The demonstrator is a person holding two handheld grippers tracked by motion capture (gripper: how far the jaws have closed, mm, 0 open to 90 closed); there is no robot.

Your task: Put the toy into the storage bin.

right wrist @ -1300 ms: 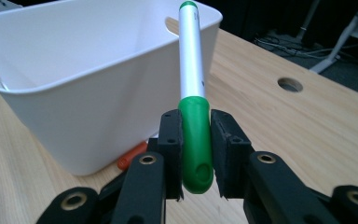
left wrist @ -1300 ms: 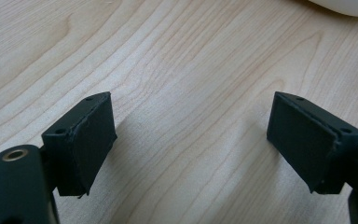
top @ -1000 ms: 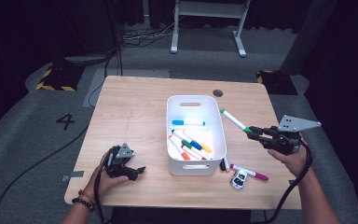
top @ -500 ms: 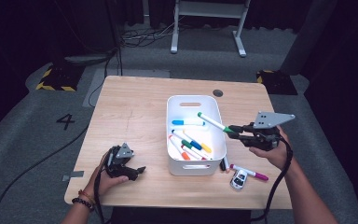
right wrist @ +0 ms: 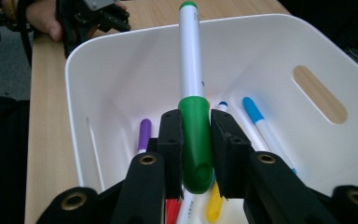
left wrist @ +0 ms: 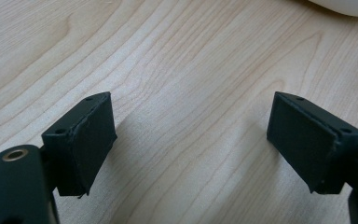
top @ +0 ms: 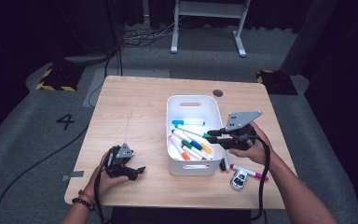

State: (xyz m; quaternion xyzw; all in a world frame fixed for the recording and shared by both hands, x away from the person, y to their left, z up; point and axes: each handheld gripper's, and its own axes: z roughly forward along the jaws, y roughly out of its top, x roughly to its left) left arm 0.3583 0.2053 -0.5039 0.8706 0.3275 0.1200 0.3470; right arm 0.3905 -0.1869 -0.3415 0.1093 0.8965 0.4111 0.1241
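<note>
From the high view, the right gripper (top: 219, 135) holds a green marker (top: 193, 132) over the white bin (top: 192, 163), which sits in the middle of the worktop (top: 135, 107). The marker's barrel reaches across the bin's opening, above the markers already lying inside. A pink marker (top: 249, 171) and a toy car (top: 238, 179) lie on the worktop just beside the bin's right corner. The left gripper (top: 131, 170) rests on the worktop, well apart from the bin.

In the left gripper view its fingers (left wrist: 91, 140) stand spread, with bare wood between them and nothing held.

In the right gripper view the fingers (right wrist: 171, 140) pinch the green marker (right wrist: 192, 84) by its cap end, and the barrel points away over the bin's interior (right wrist: 135, 79), toward the far wall. A blue marker (right wrist: 261, 123) and a purple one (right wrist: 144, 134) lie on the bin's floor below.

To place it well, I judge the marker should be lowered until it is close to the others and lying roughly along them, so its far tip clears the wall. Then ease the fingers apart; a drop from height might bounce it out or leave it propped on the rim.
</note>
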